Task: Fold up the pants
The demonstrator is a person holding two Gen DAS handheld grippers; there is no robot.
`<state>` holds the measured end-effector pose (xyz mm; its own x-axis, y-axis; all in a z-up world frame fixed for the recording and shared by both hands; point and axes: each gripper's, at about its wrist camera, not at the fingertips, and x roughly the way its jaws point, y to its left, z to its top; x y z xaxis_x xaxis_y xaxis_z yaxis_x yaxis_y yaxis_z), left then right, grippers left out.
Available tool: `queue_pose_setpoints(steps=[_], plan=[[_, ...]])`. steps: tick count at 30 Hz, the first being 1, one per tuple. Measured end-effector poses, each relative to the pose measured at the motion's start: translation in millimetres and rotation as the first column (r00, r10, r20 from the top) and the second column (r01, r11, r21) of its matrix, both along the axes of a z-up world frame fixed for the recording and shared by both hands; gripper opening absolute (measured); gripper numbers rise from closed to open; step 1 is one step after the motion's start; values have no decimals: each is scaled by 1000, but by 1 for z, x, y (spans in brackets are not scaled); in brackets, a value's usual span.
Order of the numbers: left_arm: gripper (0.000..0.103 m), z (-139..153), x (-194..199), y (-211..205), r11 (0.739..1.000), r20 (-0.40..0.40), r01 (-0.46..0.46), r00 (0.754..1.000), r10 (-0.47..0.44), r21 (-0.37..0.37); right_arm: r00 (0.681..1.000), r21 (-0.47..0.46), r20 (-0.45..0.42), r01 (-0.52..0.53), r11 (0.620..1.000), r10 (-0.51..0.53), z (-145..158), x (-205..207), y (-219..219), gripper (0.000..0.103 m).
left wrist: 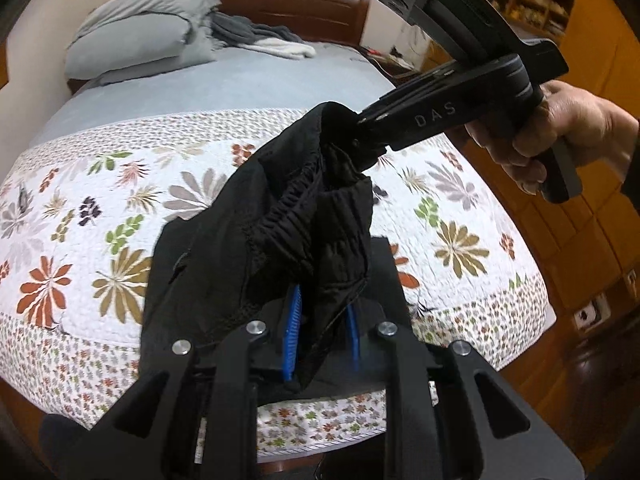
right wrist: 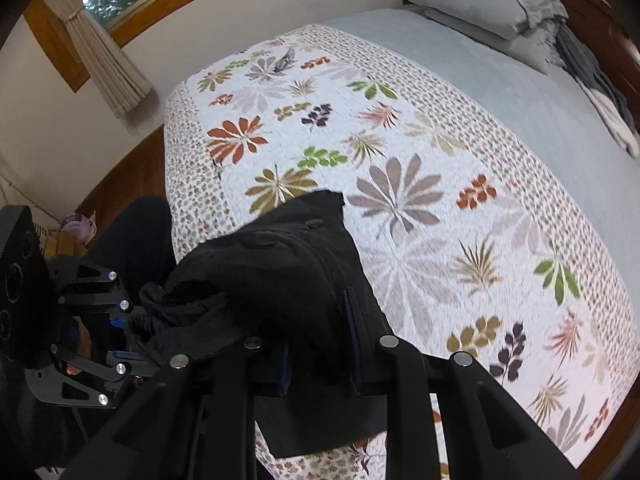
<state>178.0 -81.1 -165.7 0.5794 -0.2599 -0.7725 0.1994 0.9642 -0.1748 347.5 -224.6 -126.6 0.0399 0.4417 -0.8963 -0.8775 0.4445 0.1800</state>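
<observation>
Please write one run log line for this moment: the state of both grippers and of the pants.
left gripper: shut on black pants waistband | right gripper: shut on waistband | pants: lifted, bunched, over floral quilt | fold: not yet

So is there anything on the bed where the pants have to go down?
Nothing visible. Both grippers, left and right, already hold the black pants above the flowered quilt, and that patch looks bare. The pillows and the crumpled grey cloth lie far off at the headboard end.

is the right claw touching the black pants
Touching. The left wrist view shows the right claw clamped on the bunched waistband of the black pants, fabric pinched between its tips, no gap.
</observation>
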Motion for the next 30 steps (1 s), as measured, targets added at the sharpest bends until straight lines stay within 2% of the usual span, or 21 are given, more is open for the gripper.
queue_pose_setpoints(steps=[7,16,24,30], plan=[[18,-28,3,-31,997,-44,72,997,-71,37,999,-32,-20,24,999,-25,-31,0,-31,21],[18,-53,12,-50,992,-97,117,989,-111,54,999,-29,-39,32,999,-33,-59,6,-52,21],[17,-73,18,-61,987,-153,153,977,-146,40,999,-28,-21,28,999,-29,-83,5,-71,19],[16,-85,21,-66,984,-187,176,968,-169,19,999,-24,28,16,1000,-16,-95,2,-78,19]])
